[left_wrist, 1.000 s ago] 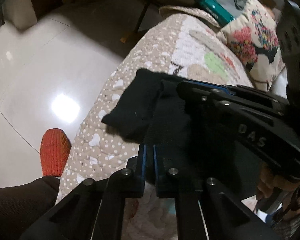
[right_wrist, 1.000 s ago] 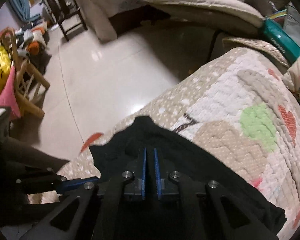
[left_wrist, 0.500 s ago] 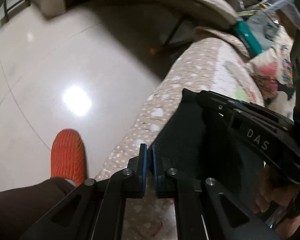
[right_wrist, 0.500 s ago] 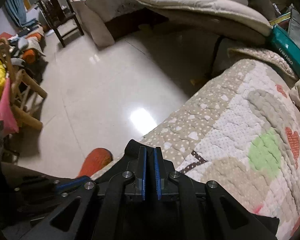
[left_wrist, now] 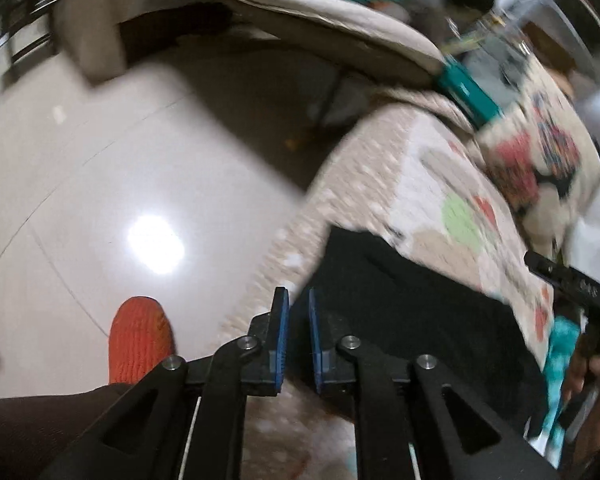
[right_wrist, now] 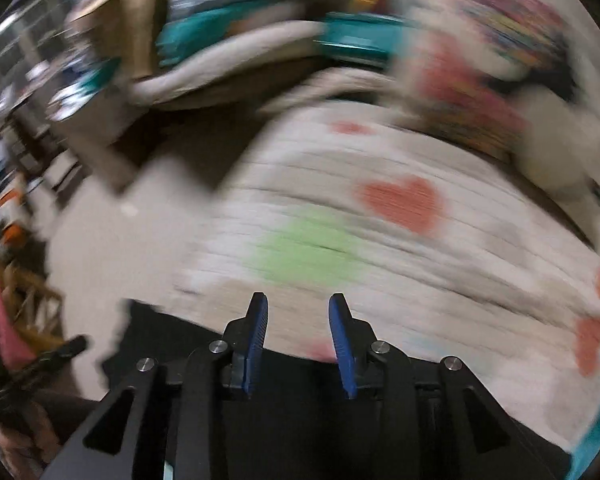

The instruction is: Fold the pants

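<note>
Both grippers have let go of the black pants (left_wrist: 412, 320), which now lie flat on the quilt (left_wrist: 432, 196) near its floor-side edge. From the left wrist, the left gripper (left_wrist: 298, 320) shows only a narrow slit between its pads, nothing in it; bare tiled floor (left_wrist: 120, 168) and an orange slipper (left_wrist: 140, 340) lie beyond that edge. From the right wrist, heavily blurred, the right gripper (right_wrist: 298, 324) has just been opening, jaws apart and empty, above the pants' far edge with open quilt ahead.
</note>
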{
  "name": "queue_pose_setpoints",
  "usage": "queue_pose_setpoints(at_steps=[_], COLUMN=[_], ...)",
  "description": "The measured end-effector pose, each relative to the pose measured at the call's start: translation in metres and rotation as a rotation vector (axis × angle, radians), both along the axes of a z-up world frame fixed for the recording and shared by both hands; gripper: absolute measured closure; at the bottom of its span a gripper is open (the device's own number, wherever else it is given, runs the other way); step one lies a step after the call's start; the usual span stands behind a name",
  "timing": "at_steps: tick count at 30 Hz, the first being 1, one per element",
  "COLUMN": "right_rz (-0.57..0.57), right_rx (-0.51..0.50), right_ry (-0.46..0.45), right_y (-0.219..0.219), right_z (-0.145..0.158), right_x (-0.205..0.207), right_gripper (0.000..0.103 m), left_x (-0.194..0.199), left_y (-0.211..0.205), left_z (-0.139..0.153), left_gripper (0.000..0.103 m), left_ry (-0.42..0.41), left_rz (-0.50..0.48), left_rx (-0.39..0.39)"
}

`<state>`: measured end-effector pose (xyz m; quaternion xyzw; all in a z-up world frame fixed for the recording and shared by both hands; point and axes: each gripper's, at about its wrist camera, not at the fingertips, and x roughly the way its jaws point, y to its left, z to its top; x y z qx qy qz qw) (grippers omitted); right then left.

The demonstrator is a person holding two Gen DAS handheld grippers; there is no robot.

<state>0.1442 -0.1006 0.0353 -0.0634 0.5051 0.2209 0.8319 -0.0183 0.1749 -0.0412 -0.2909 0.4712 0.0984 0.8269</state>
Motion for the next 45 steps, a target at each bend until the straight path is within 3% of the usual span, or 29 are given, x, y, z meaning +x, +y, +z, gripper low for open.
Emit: queue_pose_setpoints(at_steps=[5,9,11,12,13,14,19,21,23,26,32,36,39,41,44,45], right_rz=[-0.094,-0.080,-0.047,-0.018,-0.008,-0.006,-0.062,-0.095,-0.156,-0.244,-0.154,-0.123,-0.165,-0.133,-0.036,0.014], right_rx=[0.010,0.021,-0.021,-0.071,-0.103,-0.115,-0.124,-0.184,-0.217,-0.116,0.004,-0.085,-0.139,-0.139,-0.096,-0.061], right_ry=[0.086,0.128,0.140,0.118,0.097,0.094,0.075,0.040,-0.001,0.005,0.050,0.084,0.059,0.019,0.008,0.018], right_y=[-0.069,-0.069,-0.062,-0.055,-0.052,-0.051,-0.055,-0.053,-0.058,-0.080,-0.071,-0.051,-0.038,-0.018,0.015,0.031], right_z=[-0.032,-0.056,-0.069,-0.072,-0.073,-0.073,-0.072,-0.076,-0.073,-0.058,-0.046,-0.079,-0.070,-0.054,-0.037,-0.033], right_x=[0.017,0.023,0.017,0.013,0.012,0.013,0.028,0.033,0.038,0.041,-0.011,-0.017,-0.008,-0.008,-0.014,-0.019], right_gripper=[0.068,0.059,0.059,0.062,0.090,0.099,0.099,0.100,0.100,0.099,0.099,0.096,0.094,0.094,0.083,0.070], left_x=[0.013,0.014,0.014,0.014,0.015,0.016,0.020,0.021,0.021,0.021,0.020,0.016,0.002,-0.009,-0.021,-0.021], left_y=[-0.025,-0.030,-0.030,-0.031,-0.032,-0.033,-0.035,-0.036,-0.035,-0.033,-0.030,-0.014,0.023,0.047,0.065,0.062], left_z=[-0.021,-0.023,-0.025,-0.026,-0.026,-0.026,-0.029,-0.030,-0.030,-0.030,-0.030,-0.028,-0.027,-0.030,-0.039,-0.039], left_gripper=[0.092,0.089,0.088,0.088,0.088,0.087,0.087,0.086,0.085,0.084,0.084,0.080,0.076,0.076,0.076,0.076], left_ry=[0.107,0.114,0.117,0.118,0.119,0.121,0.126,0.128,0.129,0.129,0.126,0.103,0.099,0.106,0.112,0.099], left_rz=[-0.091,-0.096,-0.098,-0.099,-0.100,-0.101,-0.105,-0.104,-0.101,-0.090,-0.078,-0.070,0.049,0.130,0.189,0.176], left_rx=[0.034,0.074,0.083,0.092,0.099,0.108,0.136,0.144,0.146,0.129,0.103,0.033,0.008,-0.029,-0.110,-0.140])
